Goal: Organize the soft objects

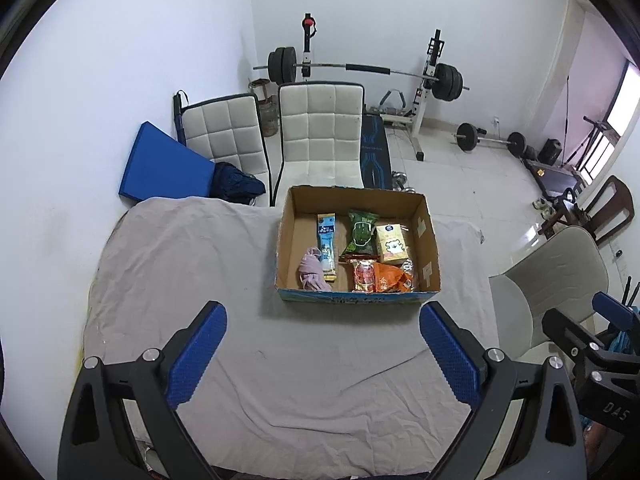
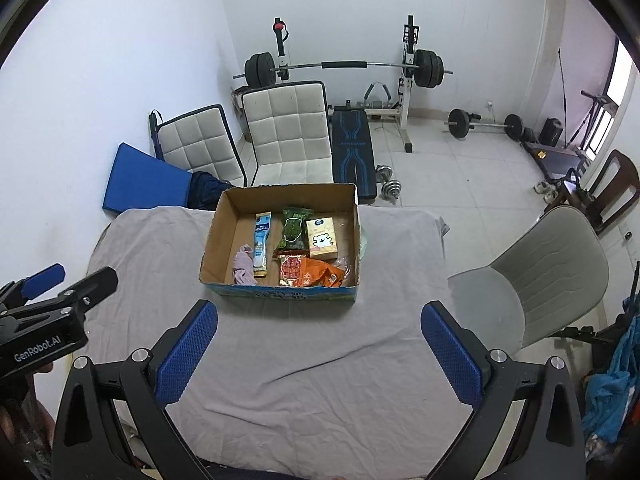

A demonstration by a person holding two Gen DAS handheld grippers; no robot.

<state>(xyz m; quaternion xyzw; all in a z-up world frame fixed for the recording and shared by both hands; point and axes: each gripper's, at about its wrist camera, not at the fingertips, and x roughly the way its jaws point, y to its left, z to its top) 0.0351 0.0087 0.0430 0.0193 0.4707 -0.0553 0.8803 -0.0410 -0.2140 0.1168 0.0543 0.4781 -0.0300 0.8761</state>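
An open cardboard box [image 1: 428,248] [image 2: 214,240] stands on a table under a grey cloth [image 1: 192,264] [image 2: 152,248]. In it lie a crumpled pink cloth [image 1: 312,272] [image 2: 243,267], a blue tube pack [image 1: 326,240] [image 2: 262,240], a green snack bag [image 1: 361,234] [image 2: 294,228], a yellow carton [image 1: 391,243] [image 2: 321,238], a red packet [image 1: 363,276] [image 2: 291,270] and an orange bag [image 1: 390,278] [image 2: 320,272]. My left gripper [image 1: 322,356] [image 2: 68,280] is open and empty, in front of the box. My right gripper [image 2: 320,356] [image 1: 580,320] is open and empty too.
Two white padded chairs [image 1: 320,132] [image 2: 288,132] and a blue mat [image 1: 164,164] stand behind the table. A grey chair [image 2: 552,272] [image 1: 560,276] is at the right. A barbell rack [image 1: 360,68], a bench and dumbbells fill the back of the room.
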